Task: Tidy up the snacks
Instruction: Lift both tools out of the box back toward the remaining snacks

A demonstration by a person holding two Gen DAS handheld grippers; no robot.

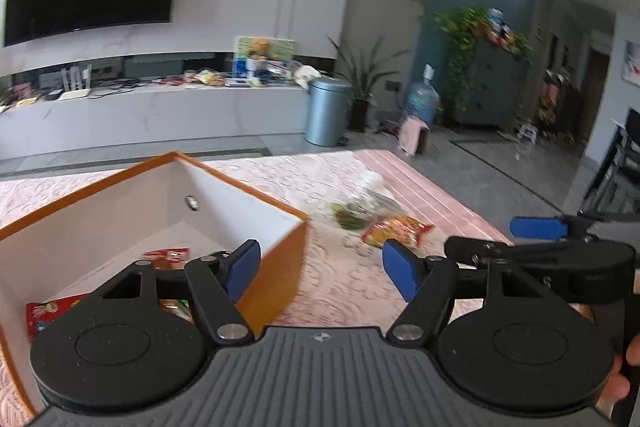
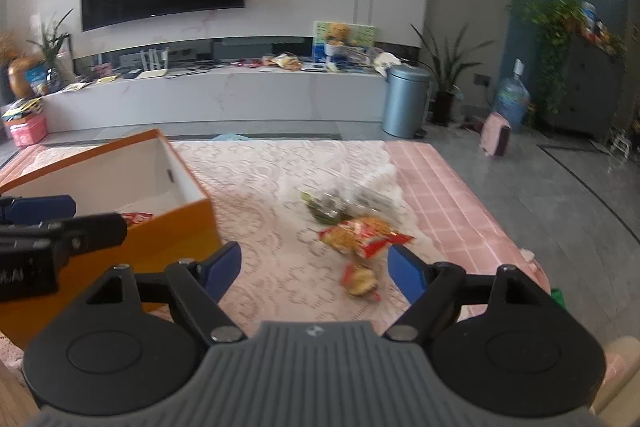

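An orange box with a white inside stands on the pink lace tablecloth; it also shows in the right wrist view. Red snack packets lie inside it. My left gripper is open and empty, with its left finger over the box's corner. My right gripper is open and empty above the cloth. Loose snacks lie ahead of it: a red-yellow bag, a small red packet and a clear bag with green contents. The red-yellow bag also shows in the left wrist view.
The table ends at a pink checked edge on the right. Beyond it are a grey floor, a metal bin, a water jug, plants and a low TV bench with clutter.
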